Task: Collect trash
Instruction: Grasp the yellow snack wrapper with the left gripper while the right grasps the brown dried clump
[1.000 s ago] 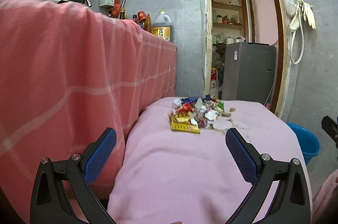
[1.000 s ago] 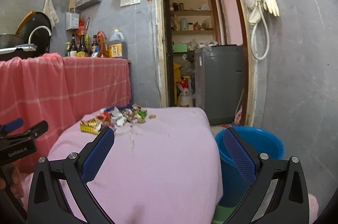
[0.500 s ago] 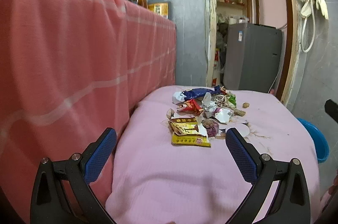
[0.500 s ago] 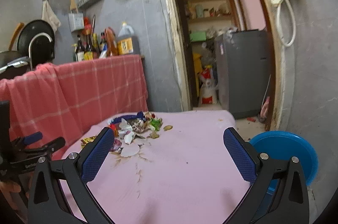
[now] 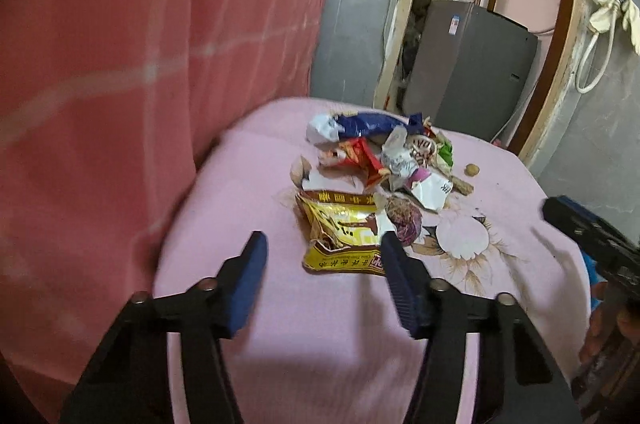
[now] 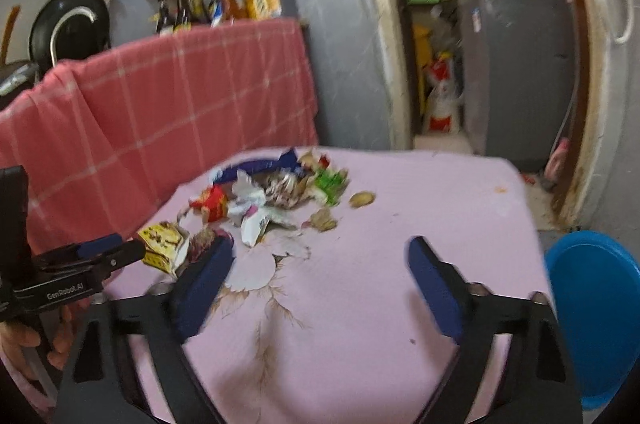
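A pile of trash (image 5: 380, 164) lies on the pink-covered table (image 5: 320, 324): a yellow wrapper (image 5: 340, 236) nearest me, a blue bag (image 5: 364, 126), red, white and green scraps, a purple wad (image 5: 404, 218). My left gripper (image 5: 322, 260) is open and empty, just short of the yellow wrapper. My right gripper (image 6: 320, 264) is open and empty over the table, right of the pile (image 6: 276, 196). The left gripper shows in the right wrist view (image 6: 96, 256), close to the yellow wrapper (image 6: 164, 250).
A blue bucket (image 6: 592, 308) stands on the floor to the right of the table. A counter draped in red checked cloth (image 5: 140, 64) borders the table's left side. A grey cabinet (image 5: 468, 64) stands in the doorway behind.
Both grippers have moved forward and down toward the trash pile. The left jaws have narrowed somewhat but stay open. The pile has not been touched.
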`<action>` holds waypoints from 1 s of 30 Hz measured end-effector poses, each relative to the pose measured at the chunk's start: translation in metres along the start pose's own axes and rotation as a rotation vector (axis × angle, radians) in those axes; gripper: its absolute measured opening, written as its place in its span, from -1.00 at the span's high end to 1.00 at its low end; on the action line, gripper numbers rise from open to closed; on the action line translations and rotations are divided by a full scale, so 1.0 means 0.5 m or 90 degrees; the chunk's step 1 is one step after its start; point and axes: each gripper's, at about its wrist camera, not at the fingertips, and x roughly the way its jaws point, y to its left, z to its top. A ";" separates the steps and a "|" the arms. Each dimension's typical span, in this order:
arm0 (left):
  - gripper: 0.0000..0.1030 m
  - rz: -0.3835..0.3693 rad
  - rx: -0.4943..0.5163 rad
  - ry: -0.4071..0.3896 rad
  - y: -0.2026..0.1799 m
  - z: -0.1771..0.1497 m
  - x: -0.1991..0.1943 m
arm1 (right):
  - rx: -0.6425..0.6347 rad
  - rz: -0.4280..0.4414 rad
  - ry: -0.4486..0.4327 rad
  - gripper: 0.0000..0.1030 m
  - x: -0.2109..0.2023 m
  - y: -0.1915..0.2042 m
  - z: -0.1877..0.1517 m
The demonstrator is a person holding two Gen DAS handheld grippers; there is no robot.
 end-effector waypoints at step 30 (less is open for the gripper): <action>0.62 -0.077 -0.084 0.011 0.018 0.021 -0.010 | -0.039 -0.006 0.178 0.61 0.221 -0.005 0.059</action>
